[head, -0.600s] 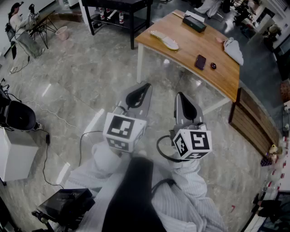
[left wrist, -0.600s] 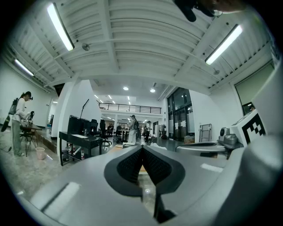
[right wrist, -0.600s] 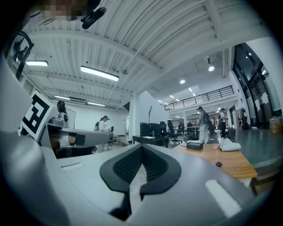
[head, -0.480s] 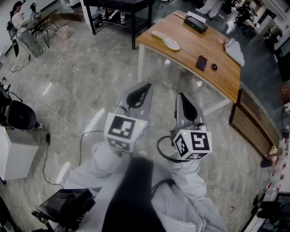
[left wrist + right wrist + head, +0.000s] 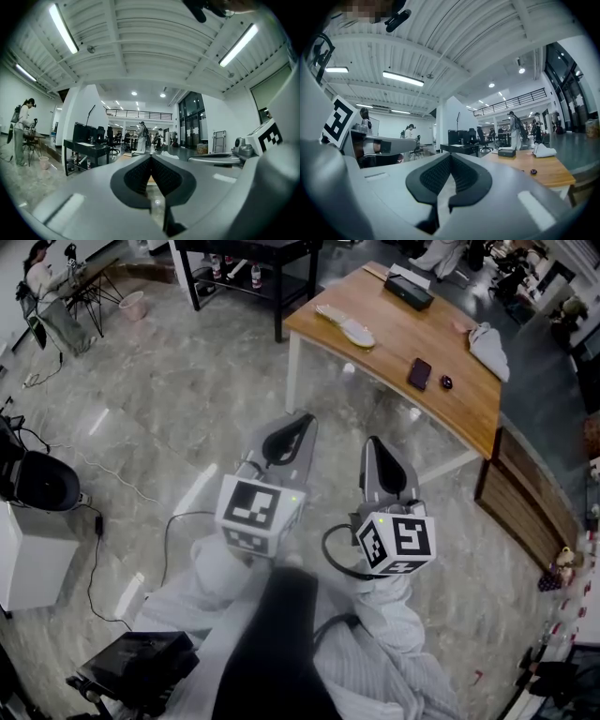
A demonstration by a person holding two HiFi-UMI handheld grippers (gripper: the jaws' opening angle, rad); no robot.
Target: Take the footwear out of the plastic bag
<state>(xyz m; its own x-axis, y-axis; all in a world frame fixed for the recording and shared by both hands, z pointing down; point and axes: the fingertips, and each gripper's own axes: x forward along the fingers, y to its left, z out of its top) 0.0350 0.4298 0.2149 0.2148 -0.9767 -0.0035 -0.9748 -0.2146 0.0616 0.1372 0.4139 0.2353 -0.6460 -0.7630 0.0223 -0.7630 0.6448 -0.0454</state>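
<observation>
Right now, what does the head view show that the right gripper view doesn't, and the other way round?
Only the head view: the floor cable and the black case on the floor. Only the right gripper view: ceiling lights and a balcony railing. Both: the wooden table with the black box and white bundle, and the right gripper, jaws shut on nothing.

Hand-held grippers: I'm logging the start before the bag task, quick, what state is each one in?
Left hand-held gripper: closed, nothing between its jaws.
Right hand-held gripper: closed, nothing between its jaws.
</observation>
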